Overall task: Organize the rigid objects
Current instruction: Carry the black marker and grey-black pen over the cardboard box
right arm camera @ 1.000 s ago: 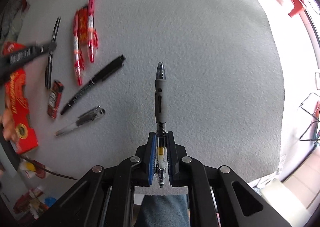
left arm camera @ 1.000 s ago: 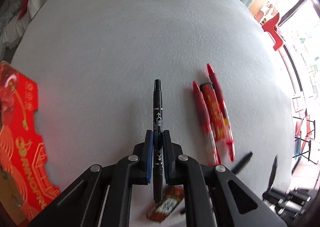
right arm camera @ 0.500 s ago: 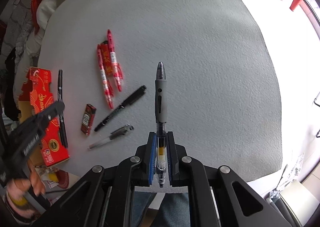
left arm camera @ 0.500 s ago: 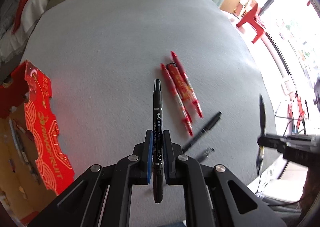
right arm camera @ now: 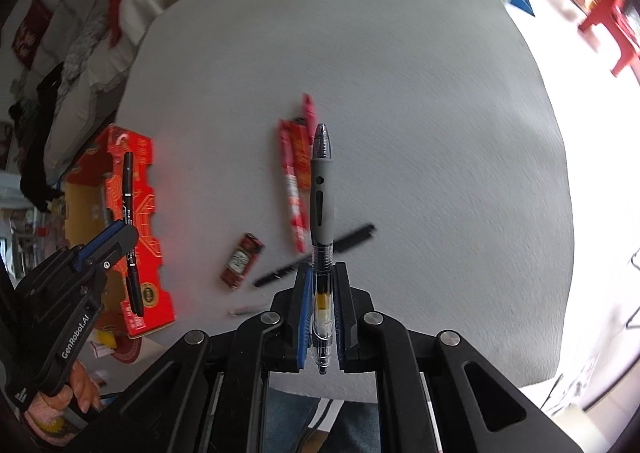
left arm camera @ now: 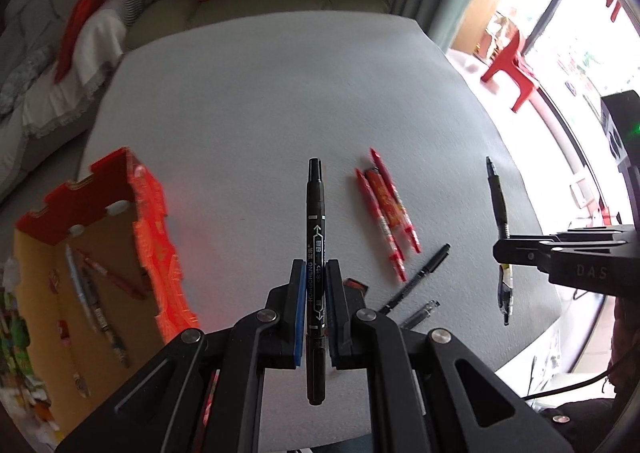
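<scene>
My left gripper is shut on a black marker that points forward, high above the white table. My right gripper is shut on a grey-grip gel pen, also held well above the table. In the left wrist view that gel pen and the right gripper show at the right. The left gripper with its marker appears over the red box in the right wrist view. The open red box at the left holds several pens.
On the table lie red pens, a black pen, a clear pen and a small red packet. A sofa with clothes lies beyond the table. A red chair stands at the right by the window.
Both grippers have risen with their pens, so the table and loose pens look smaller and farther. The red box has come more into the left view, its inside now showing.
</scene>
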Demonstrator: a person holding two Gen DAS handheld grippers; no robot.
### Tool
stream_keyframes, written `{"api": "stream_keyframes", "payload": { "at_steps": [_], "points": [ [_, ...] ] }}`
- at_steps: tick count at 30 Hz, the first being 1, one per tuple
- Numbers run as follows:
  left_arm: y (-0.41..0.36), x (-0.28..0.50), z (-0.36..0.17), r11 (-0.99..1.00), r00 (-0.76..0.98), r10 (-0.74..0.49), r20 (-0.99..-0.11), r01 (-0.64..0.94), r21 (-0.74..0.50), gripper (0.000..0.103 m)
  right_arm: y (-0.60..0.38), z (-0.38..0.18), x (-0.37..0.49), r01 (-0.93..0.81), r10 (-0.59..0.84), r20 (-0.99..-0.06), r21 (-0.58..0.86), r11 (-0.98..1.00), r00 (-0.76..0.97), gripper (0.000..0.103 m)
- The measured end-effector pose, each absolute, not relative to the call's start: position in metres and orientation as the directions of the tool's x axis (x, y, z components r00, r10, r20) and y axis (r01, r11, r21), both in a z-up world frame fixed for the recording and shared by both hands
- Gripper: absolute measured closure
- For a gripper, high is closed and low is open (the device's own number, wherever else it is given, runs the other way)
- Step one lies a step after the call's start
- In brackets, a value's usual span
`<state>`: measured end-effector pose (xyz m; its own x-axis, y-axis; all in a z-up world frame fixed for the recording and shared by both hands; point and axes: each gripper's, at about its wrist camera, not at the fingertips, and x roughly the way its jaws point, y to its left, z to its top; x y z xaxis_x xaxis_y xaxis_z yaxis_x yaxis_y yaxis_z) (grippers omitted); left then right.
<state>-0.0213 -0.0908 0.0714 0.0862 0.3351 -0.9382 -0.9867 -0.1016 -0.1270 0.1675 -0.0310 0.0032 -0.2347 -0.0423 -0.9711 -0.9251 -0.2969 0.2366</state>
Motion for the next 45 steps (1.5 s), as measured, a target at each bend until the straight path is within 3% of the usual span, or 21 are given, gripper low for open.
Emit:
{"api": "stream_keyframes", "payload": {
  "at_steps": [13, 26, 45],
  "points": [
    [-0.129, -0.101, 0.097, -0.331, -0.018, 0.392, -0.920, -0.936, -0.123, 0.093, -0.042, 0.017, 0.055, -0.818, -0.074, -0.956, 0.283, -0.501, -0.286, 0.092],
    [-0.178, -0.177, 0.092, -0.558, -0.135, 0.328, -0.935, -0.826, -0.077, 0.093, -0.091, 0.026, -0.078, -0.606, -0.171, -0.929, 0.345, -0.717, -0.327, 0.092],
    [-0.197, -0.217, 0.072, -0.646, -0.160, 0.280, -0.946, -0.761, -0.063, 0.093, -0.122, 0.005, -0.146, -0.519, -0.243, -0.924, 0.369, -0.771, -0.296, 0.092]
  ]
}}
